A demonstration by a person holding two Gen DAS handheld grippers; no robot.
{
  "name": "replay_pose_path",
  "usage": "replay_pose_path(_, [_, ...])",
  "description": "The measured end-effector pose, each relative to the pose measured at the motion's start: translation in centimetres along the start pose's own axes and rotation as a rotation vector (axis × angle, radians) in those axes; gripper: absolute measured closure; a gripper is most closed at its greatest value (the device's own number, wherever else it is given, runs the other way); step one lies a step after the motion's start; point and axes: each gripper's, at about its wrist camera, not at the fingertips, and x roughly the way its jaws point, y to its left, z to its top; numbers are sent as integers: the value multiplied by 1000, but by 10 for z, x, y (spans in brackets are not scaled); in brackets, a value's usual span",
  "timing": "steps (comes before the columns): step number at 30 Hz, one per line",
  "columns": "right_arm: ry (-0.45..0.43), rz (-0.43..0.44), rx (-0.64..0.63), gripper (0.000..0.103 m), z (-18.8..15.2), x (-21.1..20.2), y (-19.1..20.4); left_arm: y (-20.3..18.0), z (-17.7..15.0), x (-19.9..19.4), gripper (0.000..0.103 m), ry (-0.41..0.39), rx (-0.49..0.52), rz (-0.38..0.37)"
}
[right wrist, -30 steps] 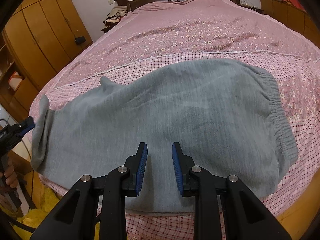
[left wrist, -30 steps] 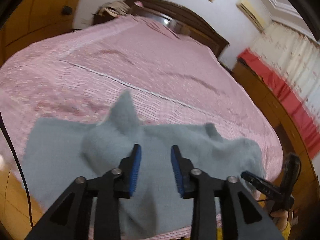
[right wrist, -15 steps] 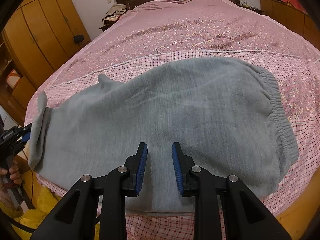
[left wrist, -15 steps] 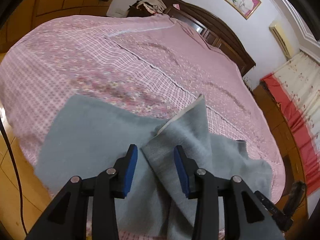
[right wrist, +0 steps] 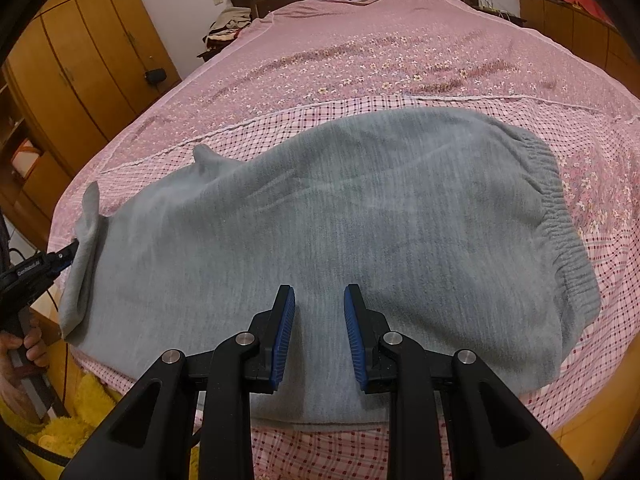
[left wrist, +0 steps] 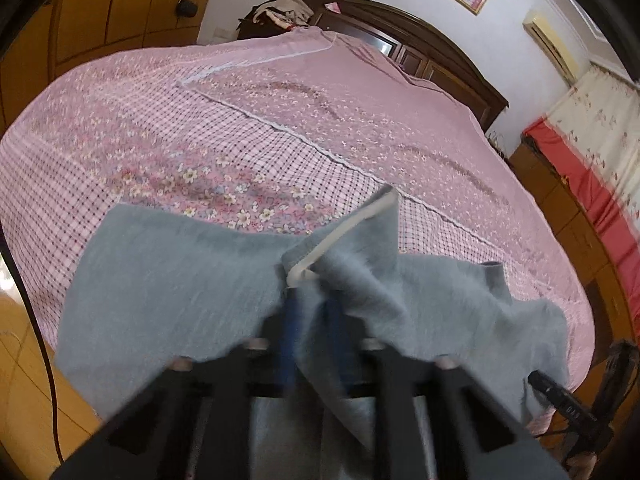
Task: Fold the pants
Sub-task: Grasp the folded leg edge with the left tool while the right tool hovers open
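Note:
Grey fleece pants lie across the near part of a pink bed, elastic waistband at the right, leg ends at the left. In the left wrist view the pants show a raised leg hem with a white inner edge. My left gripper has closed on that hem fold, with cloth between the blue pads; it also shows in the right wrist view at the pants' left end. My right gripper is open and empty, hovering over the pants' near edge; it shows in the left wrist view too.
The pink floral and checked bedspread stretches back to a dark wooden headboard. Wooden wardrobes stand at the left. A red-trimmed curtain hangs at the right. A yellow fluffy mat lies on the floor by the bed.
My left gripper moved forward onto the raised leg hem and closed on it; it was open before. The right gripper has stayed open and nearly still.

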Motion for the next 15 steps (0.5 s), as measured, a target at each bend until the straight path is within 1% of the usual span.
replay_pose_path(2, [1, -3, -2, 76, 1, -1, 1, 2, 1, -8, 100, -27, -4, 8])
replay_pose_path(4, [-1, -6, -10, 76, 2, -2, 4, 7, 2, -16, 100, -52, -11, 9])
replay_pose_path(7, [-4, 0, -39, 76, 6, -4, 13, 19, 6, -35, 100, -105, -21, 41])
replay_pose_path(10, [-1, 11, -75, 76, 11, -2, 24, 35, 8, -50, 100, -138, -34, 93])
replay_pose_path(13, [13, 36, -125, 76, 17, 3, 42, 56, 6, -58, 100, -147, -63, 157])
replay_pose_path(15, [20, 45, -166, 76, 21, 6, 56, 73, 1, -60, 100, -137, -95, 190])
